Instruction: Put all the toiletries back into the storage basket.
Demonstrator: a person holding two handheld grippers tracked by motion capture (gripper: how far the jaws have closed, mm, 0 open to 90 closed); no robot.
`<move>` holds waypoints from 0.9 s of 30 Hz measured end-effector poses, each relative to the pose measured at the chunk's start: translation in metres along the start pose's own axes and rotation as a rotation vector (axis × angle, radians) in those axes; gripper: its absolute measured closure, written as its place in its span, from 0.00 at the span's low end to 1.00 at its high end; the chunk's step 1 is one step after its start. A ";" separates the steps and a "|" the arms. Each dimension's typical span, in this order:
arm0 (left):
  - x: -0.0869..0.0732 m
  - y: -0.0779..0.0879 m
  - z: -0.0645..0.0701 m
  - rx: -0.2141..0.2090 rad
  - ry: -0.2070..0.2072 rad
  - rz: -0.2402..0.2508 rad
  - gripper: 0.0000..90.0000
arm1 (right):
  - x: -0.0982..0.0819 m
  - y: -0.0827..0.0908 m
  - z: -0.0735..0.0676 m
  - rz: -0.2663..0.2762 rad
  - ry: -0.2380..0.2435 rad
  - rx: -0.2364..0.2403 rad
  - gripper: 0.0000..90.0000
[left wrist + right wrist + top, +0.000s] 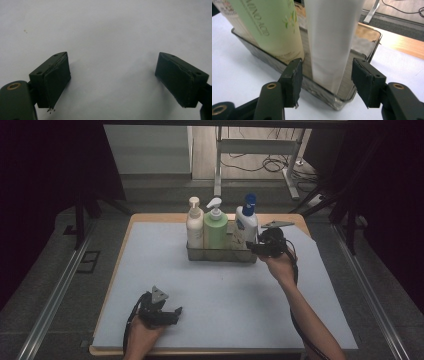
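The white bottle [329,42] looks smooth, matt plastic; beside it the green bottle [272,27] is glossier. Both stand in a clear, shiny tray [342,100] on matt white paper [225,295] over a wooden tabletop [150,217].

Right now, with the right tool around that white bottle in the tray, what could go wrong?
1. The right tool straddles the white bottle low, at the clear tray's wall, so the pads may pinch the wall too.
2. The green bottle stands right beside it; the left pad could nudge it.
3. A low grip on a tall bottle may let it tip.
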State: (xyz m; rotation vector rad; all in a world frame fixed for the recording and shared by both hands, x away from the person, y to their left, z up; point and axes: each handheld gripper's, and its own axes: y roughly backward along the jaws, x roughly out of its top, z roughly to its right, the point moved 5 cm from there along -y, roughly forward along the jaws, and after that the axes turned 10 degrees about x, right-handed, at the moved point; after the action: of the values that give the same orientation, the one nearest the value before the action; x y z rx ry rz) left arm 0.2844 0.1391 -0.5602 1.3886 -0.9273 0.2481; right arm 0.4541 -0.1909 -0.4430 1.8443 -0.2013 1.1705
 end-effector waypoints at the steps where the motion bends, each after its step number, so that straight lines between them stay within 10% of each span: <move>1: 0.000 0.000 0.000 0.000 0.000 0.000 0.14 | -0.002 0.001 0.000 -0.002 -0.001 0.001 0.49; 27: 0.000 0.000 0.000 0.000 0.001 0.001 0.14 | -0.002 -0.008 0.035 -0.022 -0.026 -0.063 1.00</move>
State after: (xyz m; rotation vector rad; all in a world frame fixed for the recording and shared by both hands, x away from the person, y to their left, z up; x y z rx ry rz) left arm 0.2844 0.1391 -0.5603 1.3876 -0.9277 0.2494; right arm 0.4805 -0.2134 -0.4540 1.8029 -0.2294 1.1132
